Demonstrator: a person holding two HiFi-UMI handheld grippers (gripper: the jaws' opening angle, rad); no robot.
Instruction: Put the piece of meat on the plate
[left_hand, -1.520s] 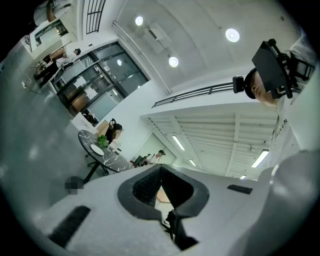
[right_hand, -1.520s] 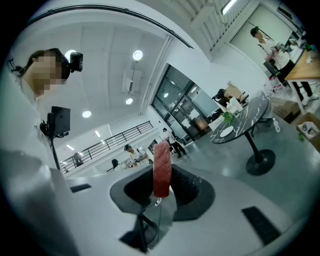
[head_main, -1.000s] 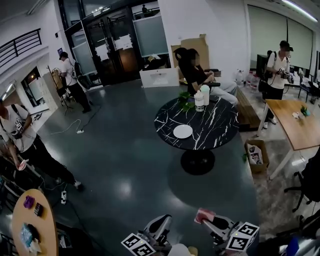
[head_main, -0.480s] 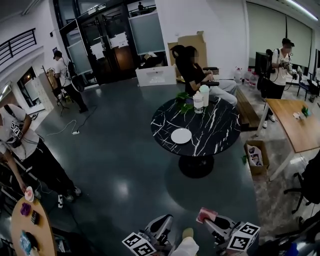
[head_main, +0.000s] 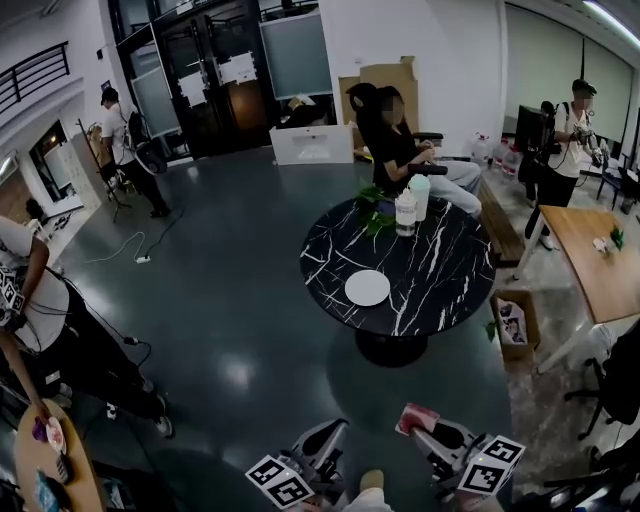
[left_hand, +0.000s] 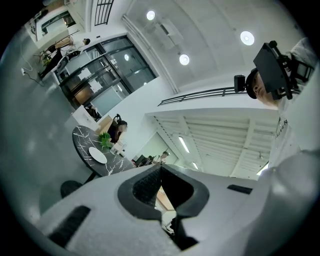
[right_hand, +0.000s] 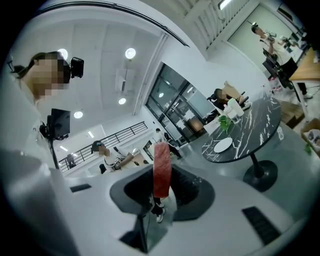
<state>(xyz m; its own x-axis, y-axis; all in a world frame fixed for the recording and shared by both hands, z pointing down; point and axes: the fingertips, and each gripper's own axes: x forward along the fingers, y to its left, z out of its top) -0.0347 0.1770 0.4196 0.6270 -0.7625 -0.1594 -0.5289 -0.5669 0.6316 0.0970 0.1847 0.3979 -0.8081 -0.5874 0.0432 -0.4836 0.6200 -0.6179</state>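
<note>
Black marble with white veins tops the round table (head_main: 440, 250), which stands on a single pedestal in the middle of a wide, glossy dark grey floor (head_main: 230, 300). A white plate (head_main: 367, 288) lies on the table's near-left part, bare and apart from everything else on it. On the far edge are a small green plant (head_main: 375, 218) and two pale containers (head_main: 412, 200), and a person (head_main: 400, 145) sits just behind them.

Right of the round table stands a light wooden table (head_main: 590, 270), with an open cardboard box (head_main: 512, 322) on the floor between the two. Glass doors (head_main: 215, 85) line the far wall. At the near left, a person (head_main: 40, 310) leans over a small wooden table (head_main: 40, 470).

Both grippers sit at the near edge of the head view, well short of the round table. The right gripper (head_main: 425, 432) is clamped on the piece of meat (right_hand: 161, 167), a red slab standing on edge between its pads and rising above them. The plate shows far off to its right in the right gripper view. The left gripper (head_main: 322, 440) has its jaw tips together with nothing between them.
</note>
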